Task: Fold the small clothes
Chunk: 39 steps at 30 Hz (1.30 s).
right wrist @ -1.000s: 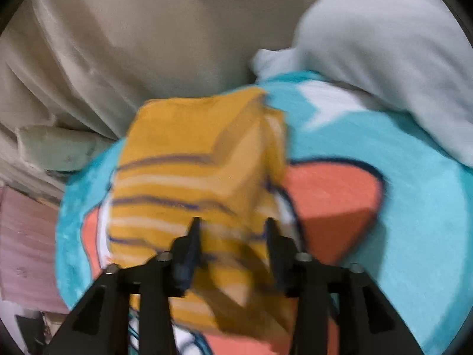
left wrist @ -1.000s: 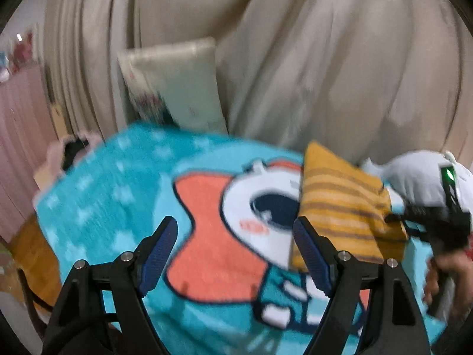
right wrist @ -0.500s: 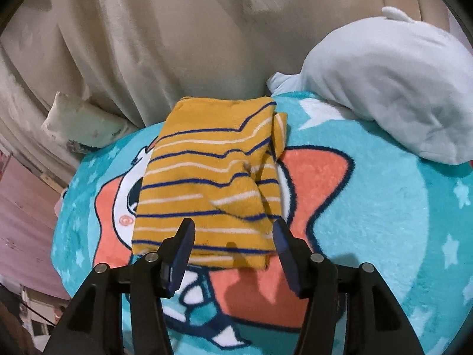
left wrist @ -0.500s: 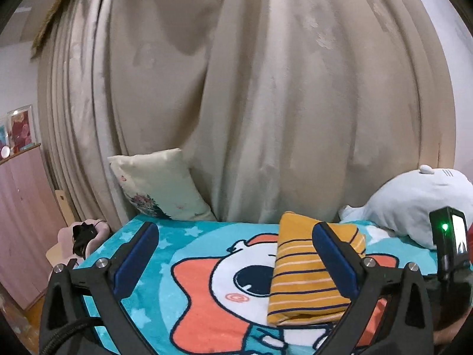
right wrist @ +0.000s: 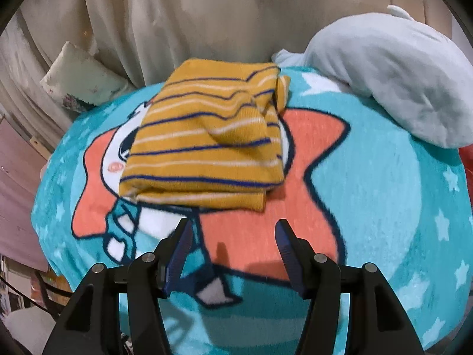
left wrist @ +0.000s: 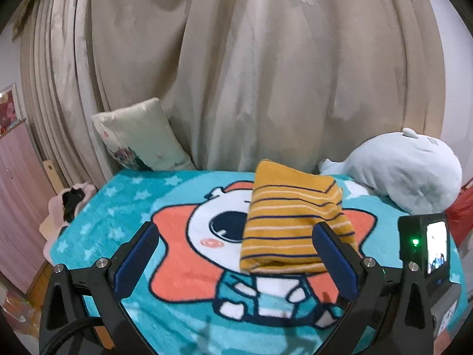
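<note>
A small mustard-yellow garment with navy and white stripes [left wrist: 292, 222] lies folded into a thick rectangle on the teal cartoon blanket [left wrist: 124, 216]; it also shows in the right wrist view [right wrist: 207, 145]. My left gripper [left wrist: 233, 260] is open and empty, held back above the blanket's near side, its right finger in front of the garment's corner. My right gripper [right wrist: 232, 251] is open and empty, just short of the garment's near edge. The right gripper's body with a green light [left wrist: 422, 245] shows at the right of the left wrist view.
A pale blue plush toy [left wrist: 405, 168] lies at the back right, also in the right wrist view [right wrist: 390, 65]. A cream pillow [left wrist: 139, 136] leans on the beige curtain [left wrist: 251, 68] at the back left. A pink item with something black [left wrist: 71, 201] sits off the blanket's left edge.
My right gripper let go of the striped garment and pulled back toward me, opening wider. My left gripper rose and drew back. The garment now lies folded and still.
</note>
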### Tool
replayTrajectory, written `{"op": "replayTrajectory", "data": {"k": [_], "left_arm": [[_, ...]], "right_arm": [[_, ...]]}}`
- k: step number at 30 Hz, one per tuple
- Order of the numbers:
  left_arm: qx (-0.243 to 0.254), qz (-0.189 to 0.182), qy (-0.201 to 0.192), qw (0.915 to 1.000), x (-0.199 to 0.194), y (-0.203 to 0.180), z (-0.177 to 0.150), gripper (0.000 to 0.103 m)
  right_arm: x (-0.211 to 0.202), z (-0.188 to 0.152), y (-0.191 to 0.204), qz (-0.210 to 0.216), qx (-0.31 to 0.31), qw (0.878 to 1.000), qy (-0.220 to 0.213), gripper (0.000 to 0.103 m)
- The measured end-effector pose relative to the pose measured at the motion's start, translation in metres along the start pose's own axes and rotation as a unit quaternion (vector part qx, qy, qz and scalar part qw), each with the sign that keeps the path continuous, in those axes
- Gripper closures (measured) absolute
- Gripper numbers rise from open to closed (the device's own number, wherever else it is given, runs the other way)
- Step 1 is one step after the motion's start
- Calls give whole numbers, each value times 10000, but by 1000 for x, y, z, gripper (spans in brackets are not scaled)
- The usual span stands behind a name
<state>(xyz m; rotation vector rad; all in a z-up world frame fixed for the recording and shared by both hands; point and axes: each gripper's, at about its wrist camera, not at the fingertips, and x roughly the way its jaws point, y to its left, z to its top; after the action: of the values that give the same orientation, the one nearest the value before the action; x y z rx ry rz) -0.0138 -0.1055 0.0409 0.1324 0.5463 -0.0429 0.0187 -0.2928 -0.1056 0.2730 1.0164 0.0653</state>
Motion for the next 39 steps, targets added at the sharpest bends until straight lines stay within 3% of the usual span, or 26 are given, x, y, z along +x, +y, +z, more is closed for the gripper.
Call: {"op": "replayTrajectory", "data": {"k": [13, 18, 25, 30, 39], "left_arm": [[-237, 142, -152, 9995, -10, 15, -2, 0], [-289, -90, -84, 9995, -12, 17, -5, 0], [-453, -475, 463, 9968, 3, 18, -16, 0], [-549, -471, 840, 9938, 14, 20, -26, 0], [-625, -548, 1137, 9900, 23, 25, -34, 0]], "right_arm": [[0, -5, 19, 21, -219, 9997, -43, 40], [-3, -7, 27, 22, -297, 9995, -98, 40], [0, -15, 27, -132, -356, 9993, 21, 39], [0, -17, 26, -202, -388, 9990, 29, 39], [1, -20, 29, -255, -505, 9983, 97, 37]]}}
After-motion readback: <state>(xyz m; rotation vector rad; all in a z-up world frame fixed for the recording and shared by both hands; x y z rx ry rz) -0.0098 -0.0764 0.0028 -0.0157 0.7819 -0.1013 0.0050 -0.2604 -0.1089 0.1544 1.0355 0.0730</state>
